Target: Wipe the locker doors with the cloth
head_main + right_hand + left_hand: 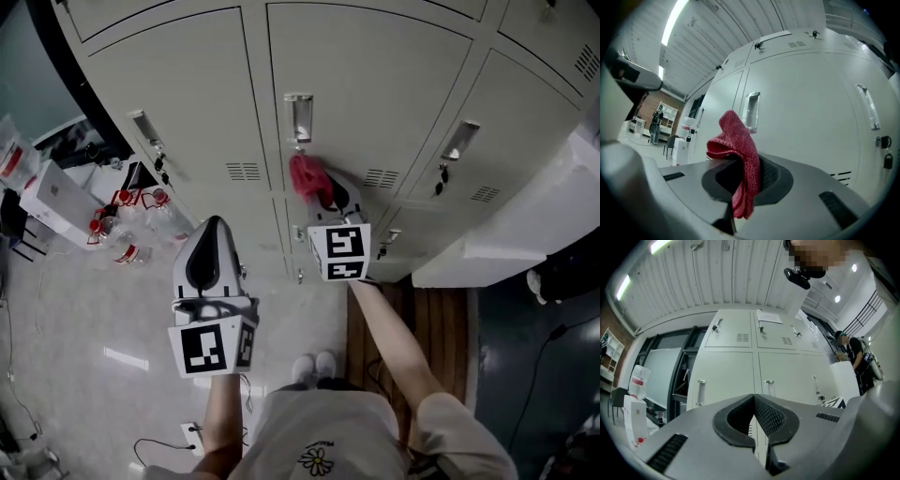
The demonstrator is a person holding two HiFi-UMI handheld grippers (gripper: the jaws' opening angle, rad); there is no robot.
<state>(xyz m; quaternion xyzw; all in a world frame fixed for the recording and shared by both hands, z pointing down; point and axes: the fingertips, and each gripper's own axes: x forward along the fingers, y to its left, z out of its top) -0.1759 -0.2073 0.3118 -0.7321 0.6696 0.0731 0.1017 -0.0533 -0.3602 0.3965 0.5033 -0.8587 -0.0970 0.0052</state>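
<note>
My right gripper (322,194) is clamped on a crumpled red woven cloth (738,140). A bunched fold stands up above the pinched jaws and a tail hangs below them. I hold the cloth up at the pale grey metal locker doors (375,84), just below the recessed metal handle (298,117) of the middle upper door. From the head view it looks close to the panel or on it, but I cannot tell whether it actually presses against the metal.

My left gripper (214,227) has its jaws together with nothing between them. It hangs lower, back from the lockers, and takes no part.

As for progress, the doors all look alike to me. I see no streaks, damp patches or dull and clean contrast, so I cannot say which doors are done. My judgement is that the wiping is at the middle door, around its handle. The neighbouring doors to either side and the row beneath may be left to cover.
</note>
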